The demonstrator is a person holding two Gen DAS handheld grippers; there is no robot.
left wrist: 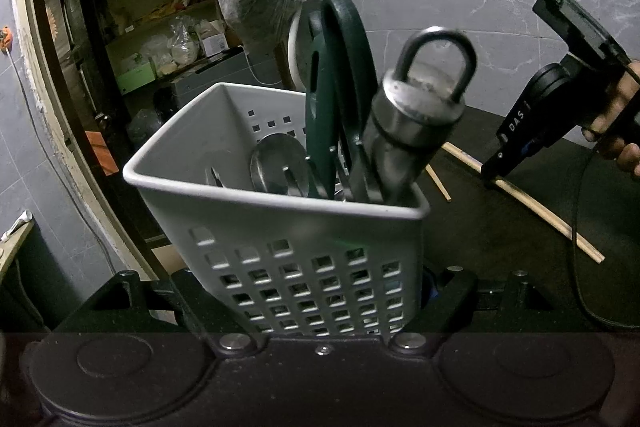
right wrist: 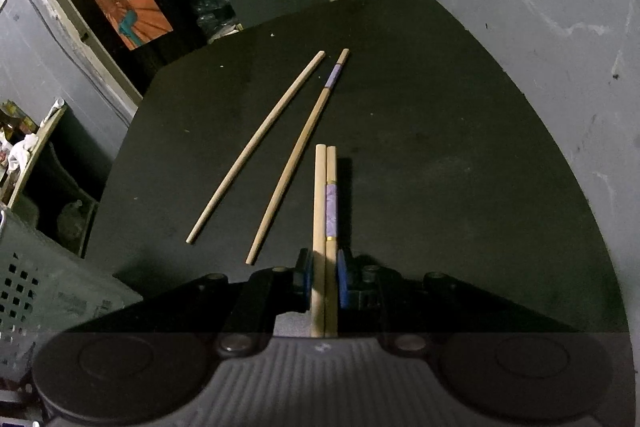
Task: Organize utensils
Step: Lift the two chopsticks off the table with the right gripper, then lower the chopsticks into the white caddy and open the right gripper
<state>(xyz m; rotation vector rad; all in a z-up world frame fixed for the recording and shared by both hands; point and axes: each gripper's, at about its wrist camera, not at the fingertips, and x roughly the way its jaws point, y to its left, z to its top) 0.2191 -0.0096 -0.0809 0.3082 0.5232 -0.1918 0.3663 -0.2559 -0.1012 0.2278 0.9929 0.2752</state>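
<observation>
Your left gripper clamps the white perforated plastic basket, which holds a green plastic spatula and steel utensils. Two wooden chopsticks lie on the black table.

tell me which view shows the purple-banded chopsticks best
The right wrist view: one purple-banded chopstick is clamped beside a plain one in the right gripper, another lies on the black table. The left wrist view shows only plain-looking sticks, bands not visible.
</observation>
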